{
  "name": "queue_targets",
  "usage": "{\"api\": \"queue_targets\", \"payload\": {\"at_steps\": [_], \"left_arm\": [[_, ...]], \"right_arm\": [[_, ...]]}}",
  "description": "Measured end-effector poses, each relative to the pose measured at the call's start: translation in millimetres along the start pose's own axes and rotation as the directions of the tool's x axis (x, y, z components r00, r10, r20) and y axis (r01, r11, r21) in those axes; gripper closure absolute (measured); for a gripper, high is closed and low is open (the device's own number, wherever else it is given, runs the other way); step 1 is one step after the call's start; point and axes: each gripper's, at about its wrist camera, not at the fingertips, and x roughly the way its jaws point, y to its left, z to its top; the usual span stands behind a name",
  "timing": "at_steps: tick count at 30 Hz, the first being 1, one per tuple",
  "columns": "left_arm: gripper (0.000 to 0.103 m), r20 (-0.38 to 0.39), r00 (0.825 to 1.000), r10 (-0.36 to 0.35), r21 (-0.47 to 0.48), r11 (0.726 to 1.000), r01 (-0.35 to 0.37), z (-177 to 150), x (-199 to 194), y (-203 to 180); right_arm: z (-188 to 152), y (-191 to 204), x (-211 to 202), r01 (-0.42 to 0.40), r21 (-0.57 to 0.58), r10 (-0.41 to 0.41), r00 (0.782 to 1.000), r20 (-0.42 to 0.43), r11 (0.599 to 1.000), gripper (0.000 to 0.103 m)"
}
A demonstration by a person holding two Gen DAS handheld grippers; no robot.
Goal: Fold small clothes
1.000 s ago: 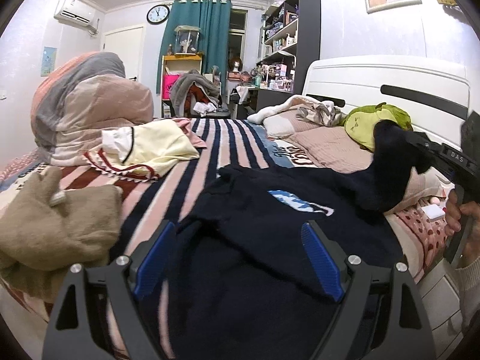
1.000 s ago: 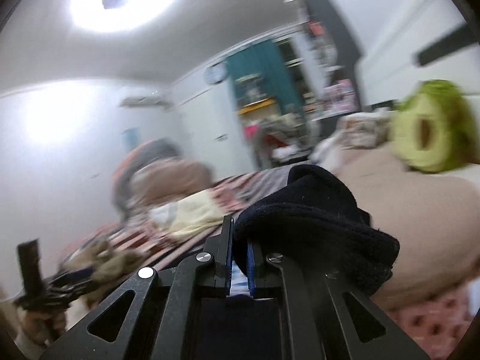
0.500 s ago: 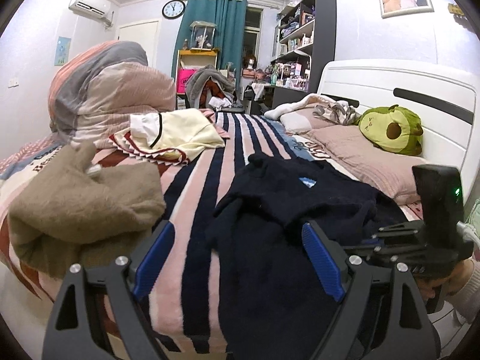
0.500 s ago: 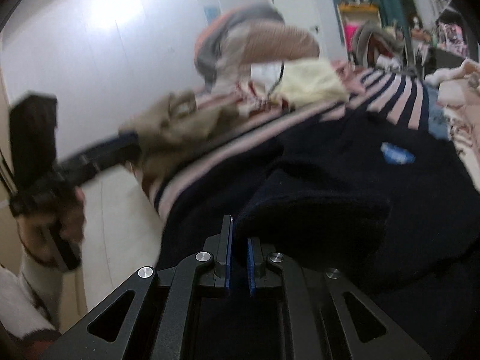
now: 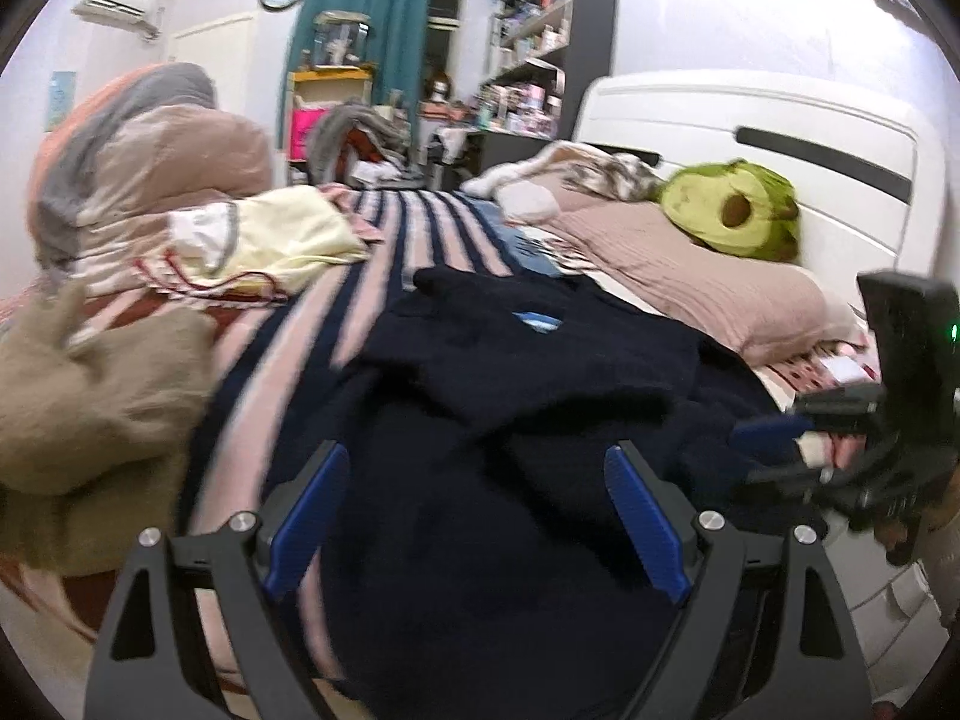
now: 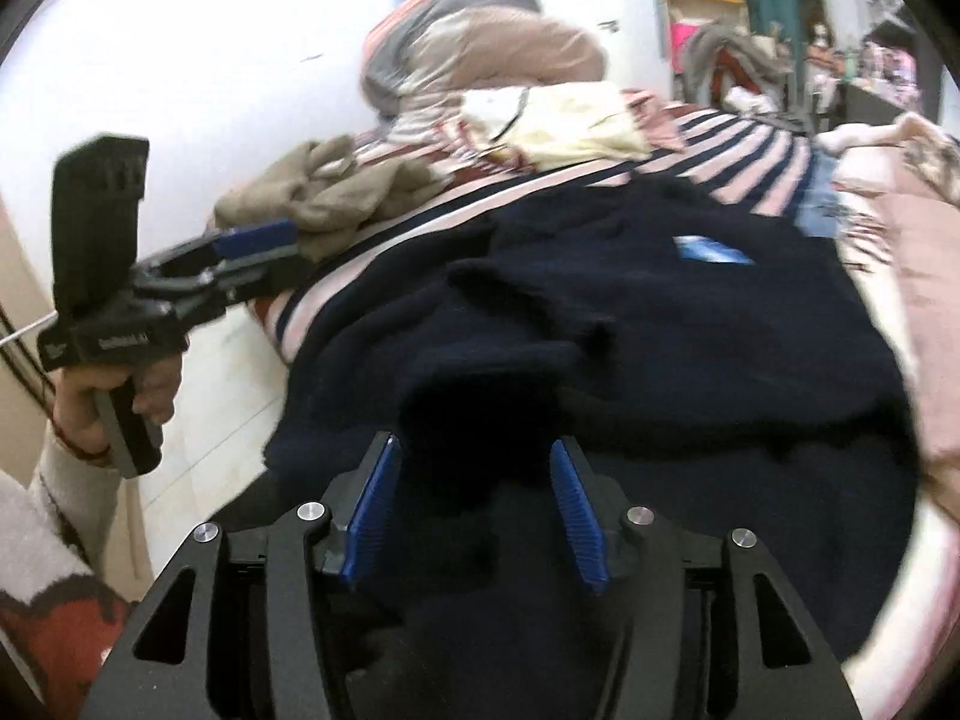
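While the navy sweater (image 5: 528, 420) lies spread across the near edge of the striped bed (image 5: 372, 276), the left gripper (image 5: 480, 516) hovers level above it, blue fingers spread wide and gripping nothing. At the bed's right edge, the right gripper (image 6: 474, 498) tilts down over a bunched sleeve, jaws parted and holding nothing.

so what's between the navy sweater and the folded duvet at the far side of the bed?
In the right wrist view, a pale yellow garment on striped bedding lies between the navy sweater and the folded duvet.
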Motion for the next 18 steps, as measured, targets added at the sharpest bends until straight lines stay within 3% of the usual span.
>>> {"api": "queue_targets", "payload": {"at_steps": [4, 7, 10, 13, 15, 17, 18], "left_arm": [[0.018, -0.051, 0.994, -0.1, 0.043, 0.994, 0.102, 0.8, 26.0, -35.2], [0.018, -0.103, 0.987, -0.124, 0.068, 0.989, 0.132, 0.0, 50.1, -59.2], [0.018, -0.141, 0.984, -0.104, 0.088, 0.989, 0.117, -1.8, 71.9, -76.6], [0.02, -0.169, 0.986, 0.005, 0.108, 0.994, 0.013, -2.2, 91.6, -83.0], [0.04, -0.162, 0.986, 0.025, 0.087, 0.996, -0.01, -0.6, 91.5, -79.9], [0.081, -0.16, 0.986, 0.039, 0.074, 0.997, -0.028, 1.1, 89.3, -72.6], [0.085, -0.162, 0.985, 0.054, 0.073, 0.996, -0.042, 1.4, 87.8, -68.7]], "right_arm": [[-8.3, -25.2, -28.4, 0.099, 0.041, -0.101, 0.994, 0.052, 0.994, 0.052], [-14.6, -42.8, -42.0, 0.13, 0.088, -0.137, 0.987, 0.086, 0.988, 0.052], [-20.6, -57.9, -50.1, 0.103, 0.149, -0.121, 0.985, 0.122, 0.984, 0.052], [-25.5, -66.4, -51.3, 0.067, 0.184, -0.094, 0.986, 0.14, 0.981, 0.052], [-29.2, -71.5, -50.2, 0.053, 0.2, -0.083, 0.986, 0.144, 0.978, 0.052], [-33.2, -75.2, -48.7, 0.066, 0.208, -0.097, 0.986, 0.139, 0.976, 0.052], [-35.0, -76.8, -48.7, 0.072, 0.212, -0.103, 0.985, 0.137, 0.975, 0.052]]}}
